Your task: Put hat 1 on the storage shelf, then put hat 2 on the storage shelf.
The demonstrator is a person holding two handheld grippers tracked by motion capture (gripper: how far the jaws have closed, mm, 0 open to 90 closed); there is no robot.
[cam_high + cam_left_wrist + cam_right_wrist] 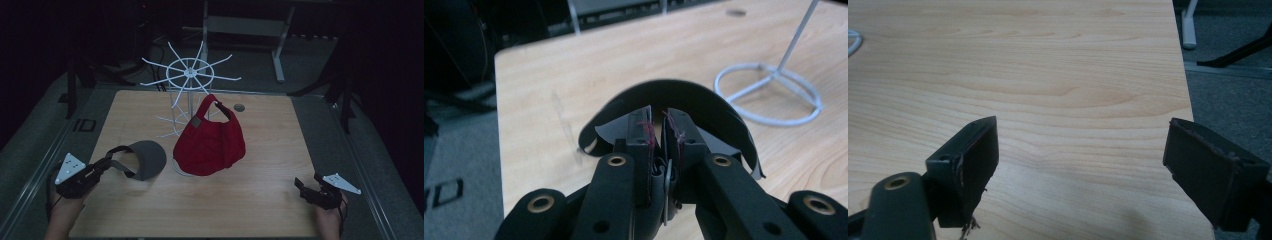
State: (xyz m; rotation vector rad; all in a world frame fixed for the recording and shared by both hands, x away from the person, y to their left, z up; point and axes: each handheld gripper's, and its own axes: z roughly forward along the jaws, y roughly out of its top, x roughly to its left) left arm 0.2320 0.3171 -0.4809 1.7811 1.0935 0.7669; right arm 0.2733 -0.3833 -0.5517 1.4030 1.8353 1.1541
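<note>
Left gripper [106, 162] pinches strap of grey visor [143, 159]; rack [190, 75] stands ahead and right, hooks above. Right gripper [306, 186] spread, idle, farther off.

Grey visor [145, 159], red cap [210, 140]

No legible text or labels

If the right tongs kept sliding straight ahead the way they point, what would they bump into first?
Probably nothing soon. The right tongs are open and point across bare table. In the right gripper view only wood lies between the jaws. Farther along, the red cap on the white rack might come first, though depth is hard to judge.
</note>
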